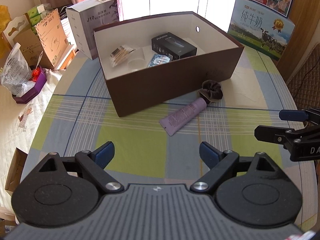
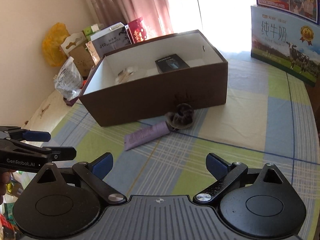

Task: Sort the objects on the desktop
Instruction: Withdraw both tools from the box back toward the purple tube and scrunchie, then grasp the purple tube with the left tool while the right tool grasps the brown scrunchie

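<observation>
A brown open box (image 1: 160, 89) (image 2: 152, 100) stands on the checked tablecloth. Inside it lie a black carton (image 1: 173, 45) (image 2: 171, 63), a packet of cotton swabs (image 1: 120, 55) (image 2: 125, 75), a clear cup (image 1: 136, 58) and a blue packet (image 1: 159, 60). In front of the box a purple tube (image 1: 184, 116) (image 2: 147, 136) lies flat, its cap end touching a dark scrunchie (image 1: 212, 91) (image 2: 182, 116). My left gripper (image 1: 157, 153) hovers open, nearer than the tube and empty. My right gripper (image 2: 159, 166) is open and empty too, also short of the tube.
A milk carton box (image 1: 260, 30) (image 2: 286, 50) stands at the back right. A humidifier box (image 1: 90, 28) (image 2: 110, 40), cardboard boxes (image 1: 48, 38) and a plastic bag (image 1: 16, 72) crowd the left beyond the table edge. The right gripper (image 1: 278, 125) shows at the left view's right edge.
</observation>
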{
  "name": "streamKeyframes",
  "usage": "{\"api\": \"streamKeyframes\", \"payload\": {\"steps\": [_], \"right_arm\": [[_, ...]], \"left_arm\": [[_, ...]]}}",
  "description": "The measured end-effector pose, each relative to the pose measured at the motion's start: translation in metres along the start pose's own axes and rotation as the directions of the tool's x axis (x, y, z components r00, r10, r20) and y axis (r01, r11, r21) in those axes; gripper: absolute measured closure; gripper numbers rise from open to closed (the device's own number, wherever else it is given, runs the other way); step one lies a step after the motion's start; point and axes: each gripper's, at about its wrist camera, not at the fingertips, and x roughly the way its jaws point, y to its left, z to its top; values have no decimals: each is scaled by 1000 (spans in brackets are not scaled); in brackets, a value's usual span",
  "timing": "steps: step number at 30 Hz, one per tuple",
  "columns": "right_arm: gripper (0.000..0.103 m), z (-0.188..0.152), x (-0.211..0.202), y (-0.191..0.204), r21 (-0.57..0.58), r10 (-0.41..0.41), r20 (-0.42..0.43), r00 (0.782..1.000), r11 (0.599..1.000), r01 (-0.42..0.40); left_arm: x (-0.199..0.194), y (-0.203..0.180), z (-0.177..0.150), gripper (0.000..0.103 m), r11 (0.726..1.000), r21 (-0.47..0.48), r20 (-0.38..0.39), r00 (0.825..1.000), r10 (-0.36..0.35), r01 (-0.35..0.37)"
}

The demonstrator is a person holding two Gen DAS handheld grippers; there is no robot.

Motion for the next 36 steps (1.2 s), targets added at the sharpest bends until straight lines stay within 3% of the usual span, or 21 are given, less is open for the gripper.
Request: {"api": "streamKeyframes", "payload": {"steps": [17,36], "right_arm": [[6,-14,7,-5,14,-34,-43,998,999,34],[6,-14,29,-20,51,-69,-87,994,996,74]], "left_arm": [[18,-11,-21,13,999,29,-55,998,-12,13],[51,-21,-15,14,994,103,-66,997,-36,43]]}}
